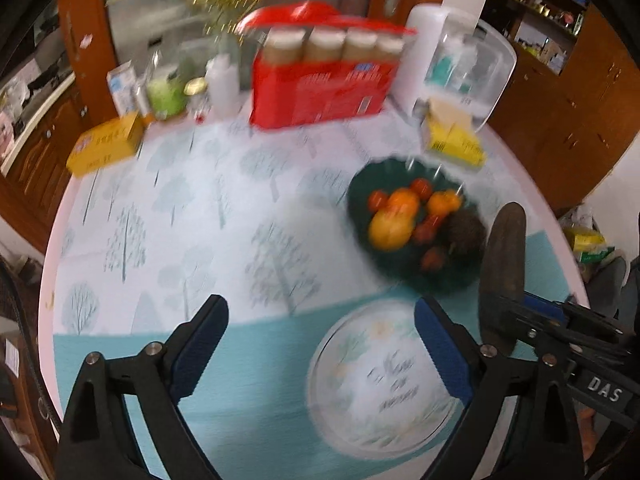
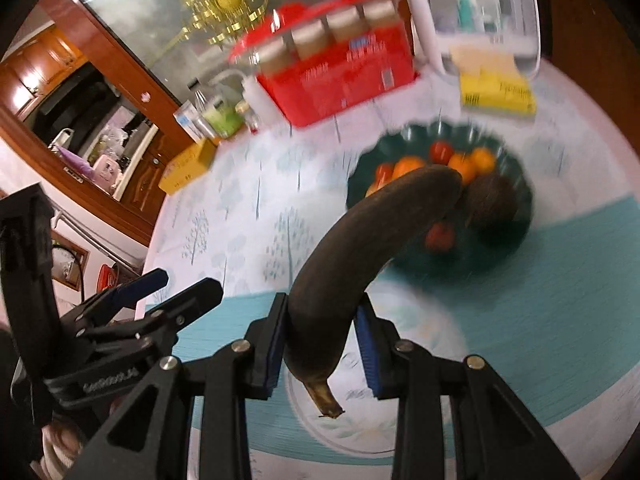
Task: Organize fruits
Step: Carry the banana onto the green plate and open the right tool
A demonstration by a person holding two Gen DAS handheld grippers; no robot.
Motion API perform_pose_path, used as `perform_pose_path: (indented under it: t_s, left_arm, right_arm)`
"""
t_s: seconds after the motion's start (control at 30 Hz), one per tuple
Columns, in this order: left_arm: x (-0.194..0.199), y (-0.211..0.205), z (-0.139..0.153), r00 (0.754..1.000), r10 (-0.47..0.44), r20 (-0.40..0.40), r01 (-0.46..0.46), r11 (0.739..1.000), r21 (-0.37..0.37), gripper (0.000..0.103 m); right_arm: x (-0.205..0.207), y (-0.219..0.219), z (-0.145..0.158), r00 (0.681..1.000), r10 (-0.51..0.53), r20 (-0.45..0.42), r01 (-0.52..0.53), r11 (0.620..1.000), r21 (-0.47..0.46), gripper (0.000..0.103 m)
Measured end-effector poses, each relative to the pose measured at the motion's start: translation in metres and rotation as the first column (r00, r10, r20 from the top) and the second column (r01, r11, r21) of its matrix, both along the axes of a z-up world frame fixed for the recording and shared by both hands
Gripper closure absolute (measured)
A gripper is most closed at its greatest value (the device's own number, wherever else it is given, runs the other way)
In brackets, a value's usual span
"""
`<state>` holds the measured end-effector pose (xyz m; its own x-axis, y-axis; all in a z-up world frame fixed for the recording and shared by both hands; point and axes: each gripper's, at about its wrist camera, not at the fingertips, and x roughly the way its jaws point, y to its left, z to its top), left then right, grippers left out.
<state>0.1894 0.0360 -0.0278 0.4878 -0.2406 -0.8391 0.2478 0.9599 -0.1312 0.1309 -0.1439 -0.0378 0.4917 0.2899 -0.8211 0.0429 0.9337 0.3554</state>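
My right gripper (image 2: 322, 344) is shut on a dark brown overripe banana (image 2: 372, 236), held in the air near its stem end; the banana (image 1: 503, 276) also shows at the right of the left wrist view. Below it lies a pale patterned plate (image 2: 400, 432), also in the left wrist view (image 1: 380, 392). Behind stands a dark green bowl (image 1: 360, 200) with oranges, tomatoes, a yellow mango (image 1: 390, 226) and a dark round fruit (image 2: 492, 200). My left gripper (image 1: 322, 344) is open and empty above the table, left of the plate.
A red box of bottles (image 1: 320, 88), a clear plastic container (image 1: 464, 72), yellow boxes (image 1: 106, 144) (image 1: 454, 140) and small jars (image 1: 168, 92) line the back of the round table (image 1: 160, 220). Wooden cabinets surround it.
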Motion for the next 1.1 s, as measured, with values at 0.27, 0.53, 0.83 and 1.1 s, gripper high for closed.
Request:
perform_pose_path:
  t_s: [0.27, 0.53, 0.83, 1.1]
  left_arm:
    - [0.052, -0.046, 0.043, 0.991, 0.112, 0.076, -0.107, 0.992, -0.071, 0.001]
    - [0.1, -0.084, -0.009, 0.981, 0.192, -0.016, -0.192, 0.979, -0.063, 0.001]
    - [0.124, -0.11, -0.087, 0.973, 0.194, -0.127, -0.193, 0.981, 0.025, 0.001]
    - [0.128, -0.112, -0.102, 0.969, 0.197, -0.146, -0.192, 0.98, 0.045, 0.001]
  right_arm:
    - [0.045, -0.053, 0.065, 0.985, 0.115, 0.13, -0.106, 0.992, -0.075, 0.07]
    - [0.1, -0.09, 0.024, 0.98, 0.186, 0.068, -0.181, 0.981, -0.072, 0.07]
    - [0.135, -0.095, -0.06, 0.955, 0.286, -0.074, -0.292, 0.953, -0.084, 0.07]
    - [0.149, -0.089, -0.08, 0.936, 0.343, -0.08, -0.351, 0.927, -0.132, 0.069]
